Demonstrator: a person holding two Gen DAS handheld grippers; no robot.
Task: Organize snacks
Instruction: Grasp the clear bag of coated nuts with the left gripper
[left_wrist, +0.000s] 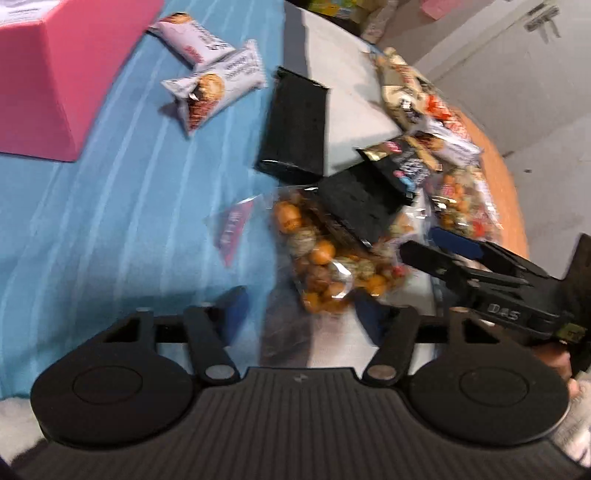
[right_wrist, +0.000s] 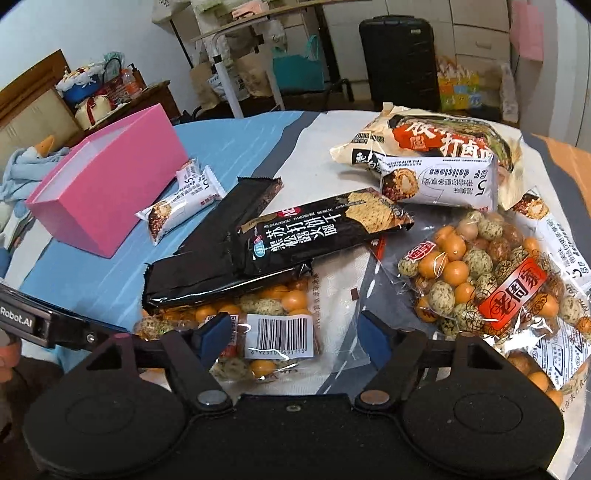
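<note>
Both the left gripper (left_wrist: 301, 310) and right gripper (right_wrist: 291, 330), part open and empty, straddle the near nut bag (right_wrist: 258, 325); next, I judge, pinch it and carry it to the pink box (right_wrist: 107, 184).

Left gripper (left_wrist: 301, 310) is pitched steeply down, jaws partly apart; blue pads (left_wrist: 236, 304) are seen either side of a gap, though motion blur makes it hard to tell whether anything is touched. Right gripper (right_wrist: 297, 334) is likewise angled down, jaws set wider, pads (right_wrist: 214, 332) not pressed on anything; in the left wrist view it is seen entering from the right edge, with part of a hand (left_wrist: 557, 363) behind it.
</note>
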